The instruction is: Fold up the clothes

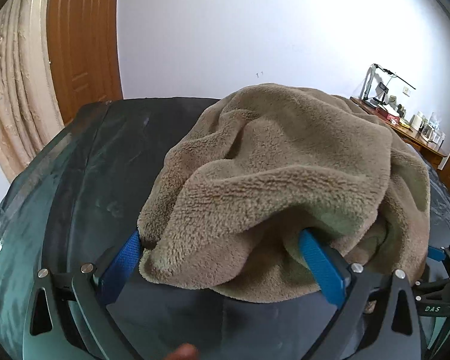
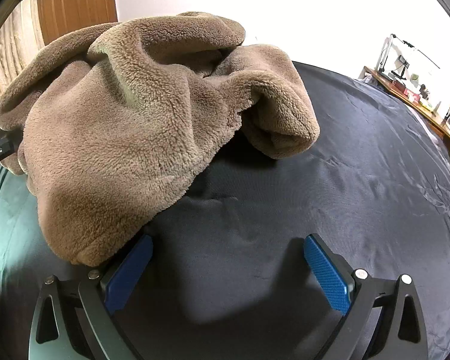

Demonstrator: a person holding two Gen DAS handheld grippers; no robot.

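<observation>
Brown fleece (image 1: 273, 177) heaped in a rumpled mound on a dark sheet (image 2: 330, 198), no container anywhere near. No clear long axis; folds running every way, one rolled end (image 2: 280, 120) jutting toward the right in the right wrist view, opening facing the camera. Nearest lobe drooping down to the sheet just ahead of the right gripper (image 2: 228, 258).

Left gripper (image 1: 222, 258): blue fingers (image 1: 321, 265) spread wide, pushed in under the near edge of the fleece, cloth draped over both tips and sagging between them. Not pinched; touching only.

Right gripper: fingers (image 2: 327, 273) wide apart over bare sheet, holding nothing. Left finger just beside the fleece hem, possibly brushing it — hard to tell with the cloth overhanging the tip. Right finger well clear.

Far right, a wooden shelf (image 1: 417, 141) against a white wall (image 1: 255, 30), cluttered with small items too blurred to name. Wooden door (image 1: 81, 39) at upper left.
</observation>
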